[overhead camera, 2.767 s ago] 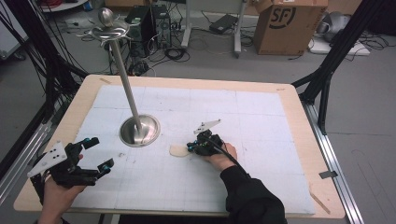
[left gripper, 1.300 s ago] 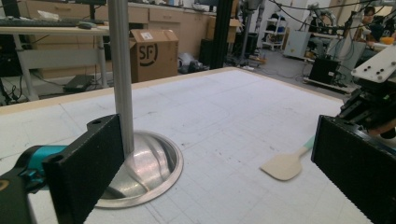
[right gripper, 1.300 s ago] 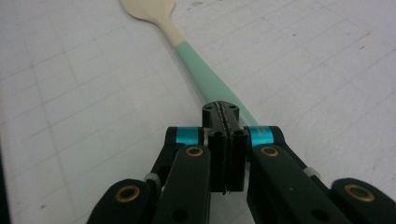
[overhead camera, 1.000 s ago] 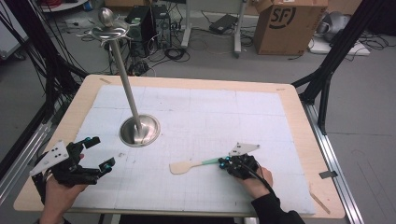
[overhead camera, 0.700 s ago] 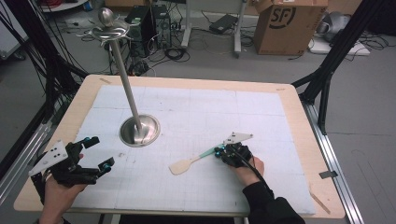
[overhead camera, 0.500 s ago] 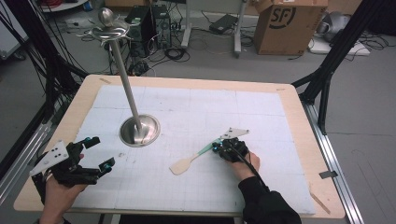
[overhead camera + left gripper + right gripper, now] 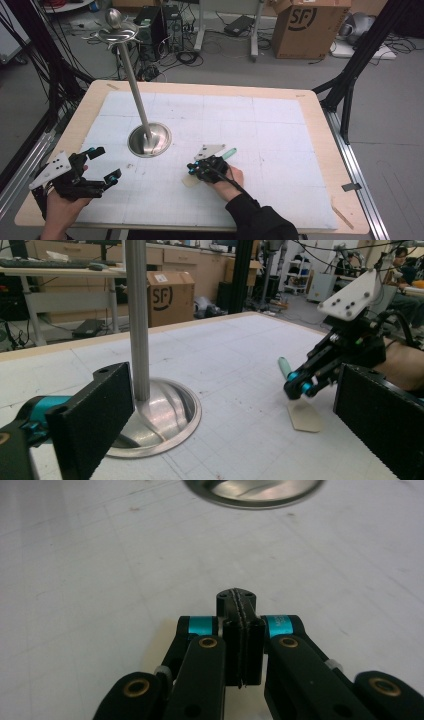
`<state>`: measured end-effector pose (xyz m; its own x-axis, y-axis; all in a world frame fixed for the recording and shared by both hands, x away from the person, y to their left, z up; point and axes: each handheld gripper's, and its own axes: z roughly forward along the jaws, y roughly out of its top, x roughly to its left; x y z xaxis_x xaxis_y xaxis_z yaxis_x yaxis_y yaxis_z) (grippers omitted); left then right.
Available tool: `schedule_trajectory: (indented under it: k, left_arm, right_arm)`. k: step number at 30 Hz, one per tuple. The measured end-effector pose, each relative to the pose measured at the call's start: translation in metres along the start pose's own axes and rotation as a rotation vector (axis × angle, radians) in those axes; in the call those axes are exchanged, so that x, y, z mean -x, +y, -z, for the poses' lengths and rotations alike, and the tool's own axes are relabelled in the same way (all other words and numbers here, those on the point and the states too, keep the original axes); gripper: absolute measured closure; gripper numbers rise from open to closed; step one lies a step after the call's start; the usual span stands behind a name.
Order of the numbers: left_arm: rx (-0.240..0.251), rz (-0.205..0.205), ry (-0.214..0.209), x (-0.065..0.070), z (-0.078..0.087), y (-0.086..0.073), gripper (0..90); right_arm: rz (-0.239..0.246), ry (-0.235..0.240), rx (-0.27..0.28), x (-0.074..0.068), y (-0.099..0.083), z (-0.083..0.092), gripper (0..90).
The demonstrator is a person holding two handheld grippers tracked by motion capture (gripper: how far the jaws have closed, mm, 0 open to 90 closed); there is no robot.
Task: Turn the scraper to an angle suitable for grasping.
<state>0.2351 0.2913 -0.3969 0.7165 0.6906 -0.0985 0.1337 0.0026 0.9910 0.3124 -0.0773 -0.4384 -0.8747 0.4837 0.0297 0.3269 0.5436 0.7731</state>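
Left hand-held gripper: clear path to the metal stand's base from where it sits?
Probably yes. The left hand-held gripper is open and points toward the stand's base, with bare mat between them. The right hand-held gripper, shut on the spatula, sits off to the side.

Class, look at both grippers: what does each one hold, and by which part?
The right gripper holds a spatula by its handle, between the green end and the blade. The left gripper is open and holds nothing.
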Motion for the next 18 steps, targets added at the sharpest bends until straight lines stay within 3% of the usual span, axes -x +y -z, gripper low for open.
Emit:
schedule_trajectory:
  k: [7, 13, 18]
  left_arm:
    - [-0.002, 0.004, 0.002, -0.001, 0.001, -0.001, 3.5]
    - [0.004, 0.004, 0.002, -0.001, 0.002, -0.001, 3.5]
    - [0.001, 0.005, 0.0, -0.001, 0.002, -0.001, 3.5]
  right_arm:
    - [0.038, -0.001, -0.05, -0.008, 0.007, -0.021, 90.0]
    - [0.064, -0.004, -0.07, -0.011, 0.003, -0.014, 90.0]
    - [0.072, 0.0, -0.051, -0.015, -0.008, -0.004, 90.0]
